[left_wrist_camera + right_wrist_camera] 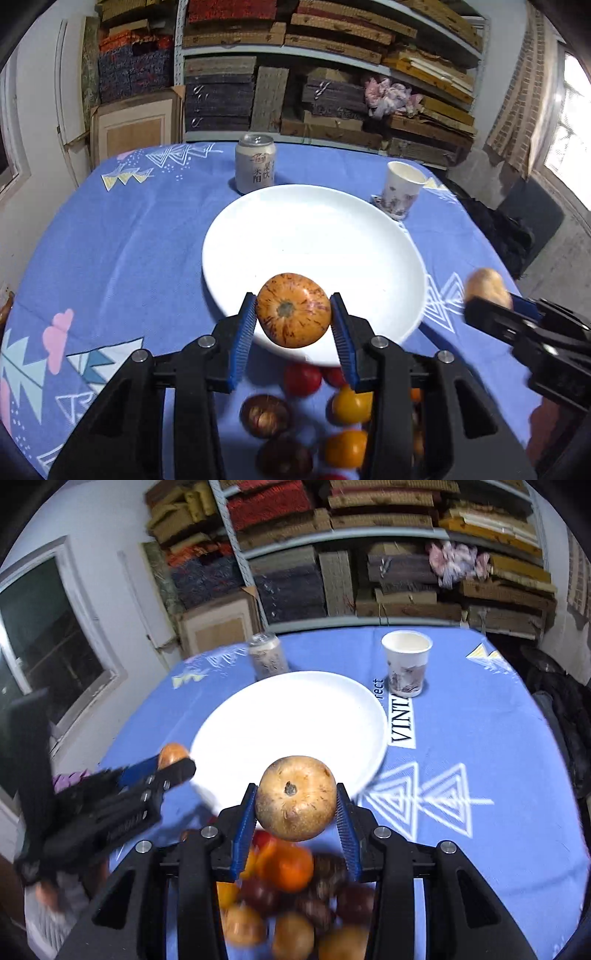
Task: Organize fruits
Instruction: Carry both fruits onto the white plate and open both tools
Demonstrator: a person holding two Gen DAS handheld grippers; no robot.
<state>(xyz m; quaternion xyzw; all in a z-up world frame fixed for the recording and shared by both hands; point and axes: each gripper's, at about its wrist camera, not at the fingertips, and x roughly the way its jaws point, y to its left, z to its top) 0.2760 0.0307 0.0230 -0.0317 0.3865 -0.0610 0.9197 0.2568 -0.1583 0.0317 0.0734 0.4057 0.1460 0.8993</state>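
My left gripper [293, 314] is shut on an orange streaked fruit [293, 310], held above the near rim of the bare white plate [314, 236]. My right gripper [295, 799] is shut on a tan round fruit [295, 797], also just short of the plate [291, 716]. Each gripper shows in the other's view: the right one [491, 299] at the right with its tan fruit [485, 286], the left one [173, 764] at the left with its orange fruit [173, 754]. A pile of red, orange, yellow and dark fruits [291, 897] lies on the cloth below the fingers [343, 406].
A drink can [255, 162] stands behind the plate, and a paper cup [402, 186] sits at the back right on the blue patterned tablecloth [122, 240]. Shelves of stacked boards fill the wall behind. The table edge drops off at the right.
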